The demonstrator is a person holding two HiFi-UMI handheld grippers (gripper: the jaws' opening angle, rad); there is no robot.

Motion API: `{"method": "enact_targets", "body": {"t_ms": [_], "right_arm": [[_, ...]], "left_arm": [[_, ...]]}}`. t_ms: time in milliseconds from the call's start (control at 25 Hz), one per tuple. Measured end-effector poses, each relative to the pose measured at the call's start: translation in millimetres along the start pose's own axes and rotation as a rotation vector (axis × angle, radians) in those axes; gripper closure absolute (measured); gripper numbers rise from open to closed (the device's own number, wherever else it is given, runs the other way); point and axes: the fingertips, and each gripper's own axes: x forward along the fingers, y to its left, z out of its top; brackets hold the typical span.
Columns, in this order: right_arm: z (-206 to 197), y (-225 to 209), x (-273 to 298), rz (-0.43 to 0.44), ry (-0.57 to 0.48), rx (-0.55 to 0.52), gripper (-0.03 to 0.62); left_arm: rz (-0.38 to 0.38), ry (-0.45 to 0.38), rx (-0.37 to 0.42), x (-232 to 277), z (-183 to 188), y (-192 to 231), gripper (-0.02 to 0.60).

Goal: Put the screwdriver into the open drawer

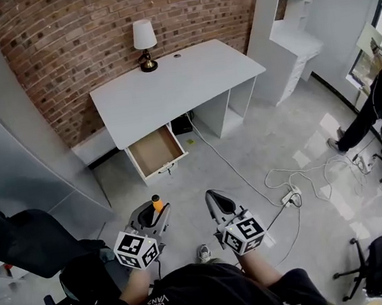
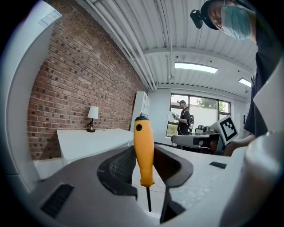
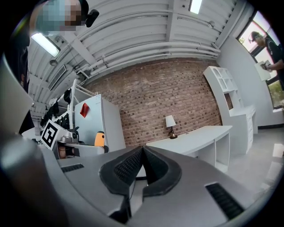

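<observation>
My left gripper (image 1: pixel 155 216) is shut on a screwdriver (image 2: pixel 143 150) with an orange handle; the handle stands upright between the jaws, its thin shaft pointing down. In the head view only the orange handle top (image 1: pixel 157 203) shows above the jaws. My right gripper (image 1: pixel 215 201) is shut, jaw tips touching, with nothing held. The open drawer (image 1: pixel 155 151) hangs pulled out from under the white desk (image 1: pixel 168 88), ahead of both grippers across a stretch of floor. The desk also shows in the left gripper view (image 2: pixel 93 139) and the right gripper view (image 3: pixel 199 137).
A lamp (image 1: pixel 145 44) stands on the desk's far edge by the brick wall. A grey cabinet (image 1: pixel 15 143) is at left, a black chair (image 1: pixel 28 243) near left. Cables and a power strip (image 1: pixel 289 198) lie on the floor at right. A person (image 1: pixel 379 99) stands far right.
</observation>
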Motion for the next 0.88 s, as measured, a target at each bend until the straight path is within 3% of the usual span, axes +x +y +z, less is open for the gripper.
{"method": "enact_targets", "body": {"t_ms": [400,640,880], "right_arm": [[4,-58,35,0.068,0.043,-0.02,0.599],[0,-77,68,0.064,0.062,-0.007,0.6],[2,-86,126,0.005,0.061,-0.002,0.6]], "left_arm": [[0.057,-0.019,-0.03,72,5,14,0.46],[0.056,0.001,-0.045,97,2,40,0.46],[0.009,0.019,-0.058,123,10,95,0.46]]}}
